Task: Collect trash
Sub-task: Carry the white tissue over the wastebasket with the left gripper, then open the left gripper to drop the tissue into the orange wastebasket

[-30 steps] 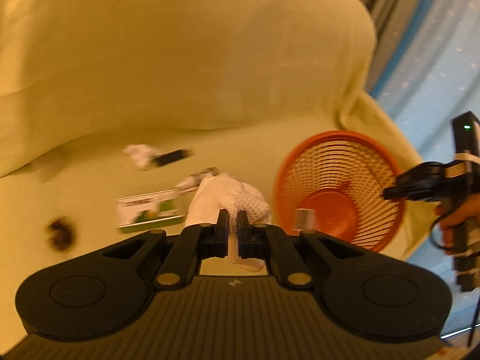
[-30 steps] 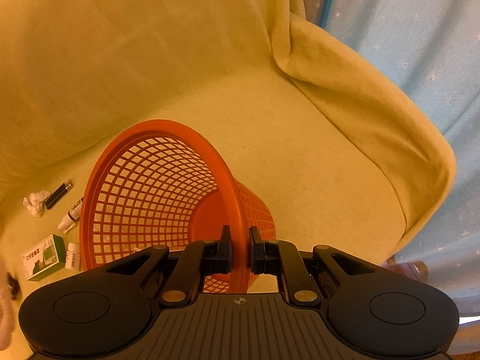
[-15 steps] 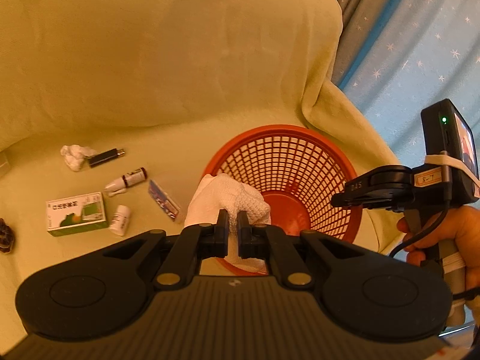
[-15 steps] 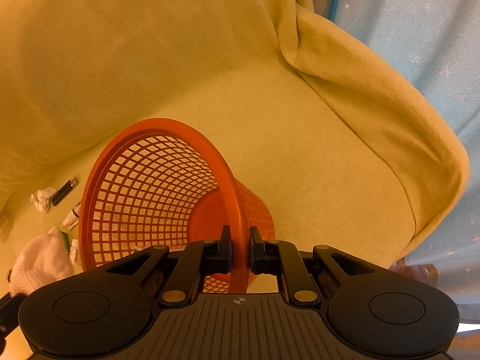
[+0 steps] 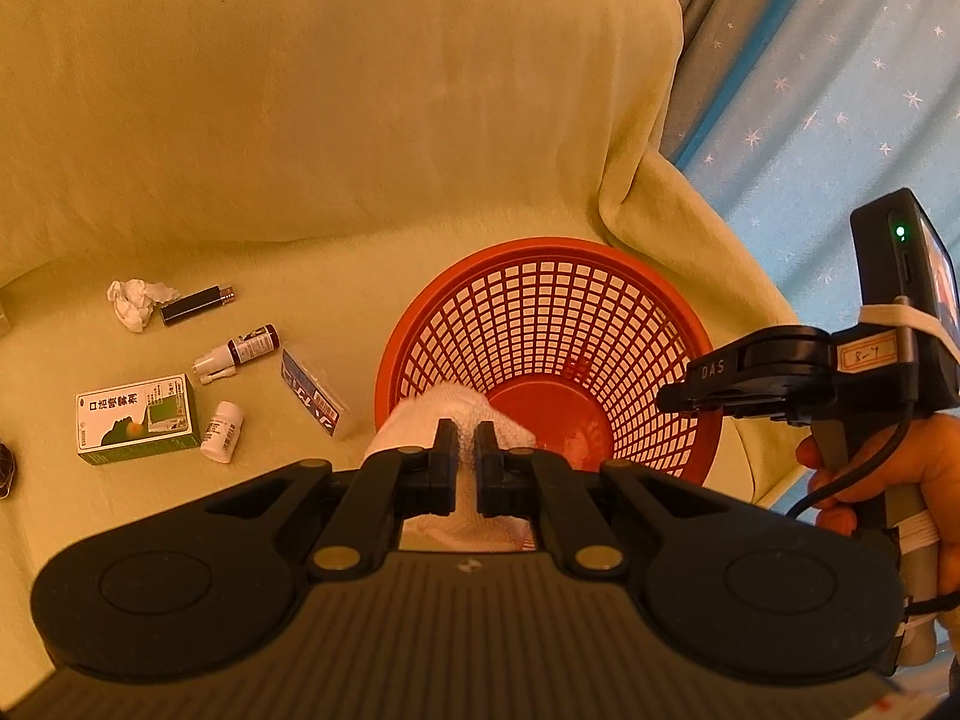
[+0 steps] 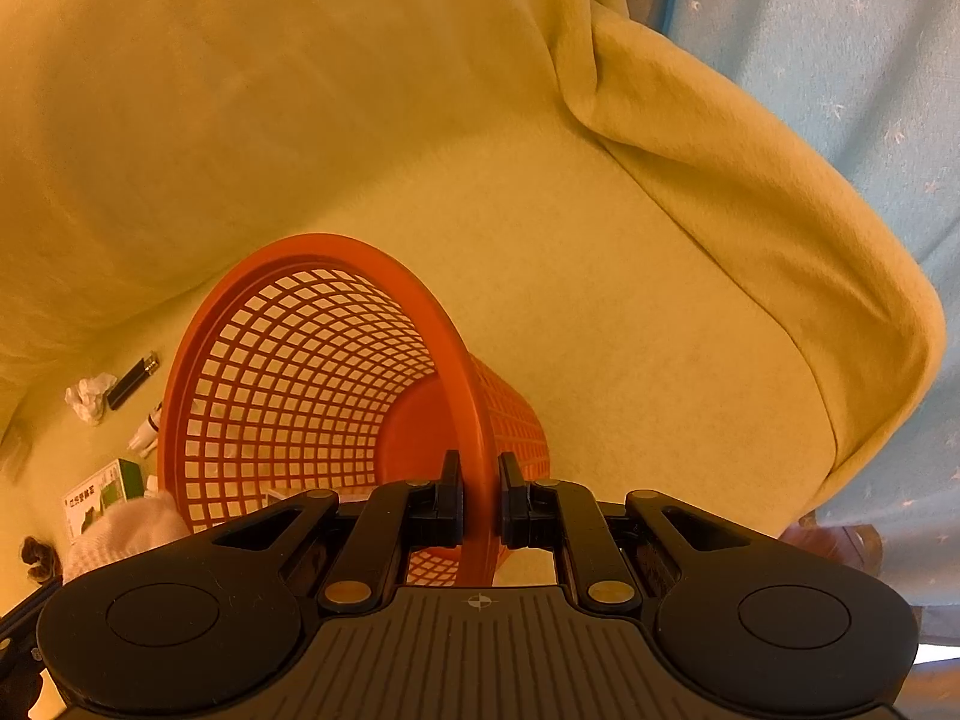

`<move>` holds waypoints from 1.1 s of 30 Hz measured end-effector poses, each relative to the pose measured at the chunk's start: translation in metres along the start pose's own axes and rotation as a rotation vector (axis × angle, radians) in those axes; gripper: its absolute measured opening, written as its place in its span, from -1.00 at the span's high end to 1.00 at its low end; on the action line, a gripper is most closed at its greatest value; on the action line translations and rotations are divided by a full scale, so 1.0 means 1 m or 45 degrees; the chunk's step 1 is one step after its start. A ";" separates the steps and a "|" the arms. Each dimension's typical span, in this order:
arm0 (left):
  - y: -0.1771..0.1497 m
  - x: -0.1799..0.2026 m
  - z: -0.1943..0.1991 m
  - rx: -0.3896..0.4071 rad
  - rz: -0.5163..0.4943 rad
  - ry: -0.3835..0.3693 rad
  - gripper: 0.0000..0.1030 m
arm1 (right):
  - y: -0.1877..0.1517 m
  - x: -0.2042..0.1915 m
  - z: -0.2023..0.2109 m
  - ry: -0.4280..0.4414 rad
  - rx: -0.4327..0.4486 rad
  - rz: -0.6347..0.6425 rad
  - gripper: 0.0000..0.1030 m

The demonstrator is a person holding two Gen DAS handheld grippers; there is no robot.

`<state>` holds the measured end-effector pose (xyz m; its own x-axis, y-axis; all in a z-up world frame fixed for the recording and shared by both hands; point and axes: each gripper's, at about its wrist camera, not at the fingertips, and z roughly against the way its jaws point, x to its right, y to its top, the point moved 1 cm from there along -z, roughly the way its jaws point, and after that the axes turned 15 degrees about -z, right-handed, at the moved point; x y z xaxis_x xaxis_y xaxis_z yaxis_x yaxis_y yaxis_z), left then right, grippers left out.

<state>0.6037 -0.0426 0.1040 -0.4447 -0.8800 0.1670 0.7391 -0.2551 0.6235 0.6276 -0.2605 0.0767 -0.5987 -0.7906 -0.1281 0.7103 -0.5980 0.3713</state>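
My left gripper [image 5: 462,441] is shut on a white crumpled tissue wad [image 5: 420,420], held at the near left rim of the orange mesh basket [image 5: 540,276]. The basket is tilted on the sofa seat, its mouth facing left. My right gripper [image 6: 480,474] is shut on the basket's rim [image 6: 468,396]; it shows from the side [image 5: 678,402] in the left wrist view, held by a hand [image 5: 918,468]. The tissue wad [image 6: 129,525] shows low left in the right wrist view.
On the yellow sofa seat left of the basket lie a crumpled tissue [image 5: 135,300], a black lighter [image 5: 195,305], a small spray bottle [image 5: 240,351], a blue packet [image 5: 312,399], a white pill bottle [image 5: 222,429] and a green box [image 5: 135,420]. Blue curtain [image 5: 840,90] hangs at right.
My left gripper has carried the tissue wad rightward from above the scattered items to the basket's mouth. The right gripper has kept its hold on the rim, nearly still.
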 end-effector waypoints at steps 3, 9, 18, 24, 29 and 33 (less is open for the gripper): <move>0.000 -0.001 0.000 0.004 0.003 0.001 0.95 | 0.001 0.001 0.000 0.001 0.000 -0.002 0.86; 0.001 -0.003 -0.001 0.010 0.006 -0.002 0.95 | 0.001 0.000 -0.001 0.000 0.003 0.000 0.86; 0.009 0.001 -0.010 0.034 0.012 -0.025 0.94 | 0.000 0.000 -0.002 0.004 0.002 -0.004 0.86; 0.020 0.008 -0.021 0.055 0.009 -0.083 0.50 | 0.002 0.008 -0.004 0.035 0.000 -0.015 0.86; 0.024 0.008 -0.022 0.052 -0.010 -0.067 0.50 | 0.011 0.024 -0.010 0.078 -0.001 -0.033 0.86; 0.020 -0.003 -0.016 0.045 0.019 -0.030 0.50 | 0.020 0.042 -0.019 0.114 -0.012 -0.030 0.86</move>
<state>0.6281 -0.0514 0.1039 -0.4458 -0.8739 0.1938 0.7277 -0.2277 0.6471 0.6243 -0.3081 0.0610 -0.5799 -0.7849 -0.2185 0.7005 -0.6172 0.3583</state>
